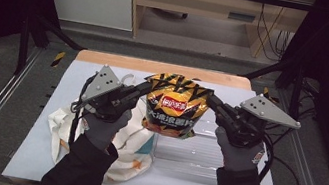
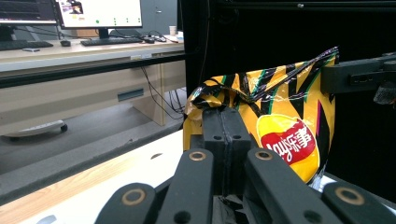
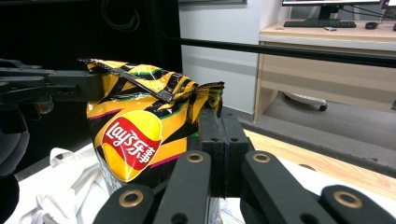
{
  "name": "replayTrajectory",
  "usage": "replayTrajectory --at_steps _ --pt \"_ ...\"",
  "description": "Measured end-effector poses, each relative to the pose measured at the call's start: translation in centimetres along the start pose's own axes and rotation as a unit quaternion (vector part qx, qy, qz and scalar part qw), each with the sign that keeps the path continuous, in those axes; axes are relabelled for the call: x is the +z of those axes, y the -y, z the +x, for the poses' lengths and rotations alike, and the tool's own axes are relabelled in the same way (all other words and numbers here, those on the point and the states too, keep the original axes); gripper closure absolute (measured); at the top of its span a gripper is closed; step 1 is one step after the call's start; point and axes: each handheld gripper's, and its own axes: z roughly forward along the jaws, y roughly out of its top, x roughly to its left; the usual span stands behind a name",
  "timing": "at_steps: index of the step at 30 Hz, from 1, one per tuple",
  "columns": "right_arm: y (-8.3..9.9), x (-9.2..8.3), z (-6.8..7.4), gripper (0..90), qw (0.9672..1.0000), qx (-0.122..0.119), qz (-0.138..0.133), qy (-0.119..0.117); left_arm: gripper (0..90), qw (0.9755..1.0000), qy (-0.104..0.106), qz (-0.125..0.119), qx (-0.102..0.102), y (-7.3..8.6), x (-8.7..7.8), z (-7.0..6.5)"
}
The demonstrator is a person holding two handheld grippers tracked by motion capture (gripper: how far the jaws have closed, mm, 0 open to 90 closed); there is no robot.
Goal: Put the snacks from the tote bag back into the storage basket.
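Surface: white table (image 1: 105, 70), wooden far edge.
Crisp bag (image 1: 173, 106): held upright above table centre, over clear plastic box (image 1: 193, 153).
Left gripper (image 1: 147, 87): clamped on bag's top corner at 9 o'clock.
Right gripper (image 1: 212, 102): clamped on corner at 3 o'clock.
Tote bag (image 1: 131, 145): at 7 o'clock.

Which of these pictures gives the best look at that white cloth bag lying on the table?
The high view: there the cloth bag lies spread on the table under the left gripper, its orange print visible. The right gripper view catches only a crumpled corner with handles; in the left gripper view I can't make it out.
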Motion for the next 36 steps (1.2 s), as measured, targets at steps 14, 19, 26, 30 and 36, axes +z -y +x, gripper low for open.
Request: replayTrajectory --at_steps 14,19,26,30,36 --pt "0.6 -0.9 -1.6 90.0 0.9999 0.004 0.000 0.016 90.0 0.9999 0.010 0.006 -0.004 0.6 2.4 -0.8" --pt "1.2 -1.1 -2.5 90.0 0.9997 0.007 0.004 0.023 90.0 0.9998 0.014 0.010 -0.006 1.0 3.4 -1.1" --pt "1.9 -1.5 -3.6 90.0 0.9994 0.014 0.009 0.032 90.0 0.9996 0.021 0.017 -0.006 1.5 4.6 -1.8" --pt "2.3 -1.7 -4.1 90.0 0.9991 0.017 0.010 0.036 90.0 0.9995 0.023 0.019 -0.006 1.8 5.1 -2.2" --pt "2.9 -1.5 -4.5 90.0 0.9989 0.017 0.018 0.040 90.0 0.9993 0.023 0.027 -0.010 2.6 5.6 -2.1"
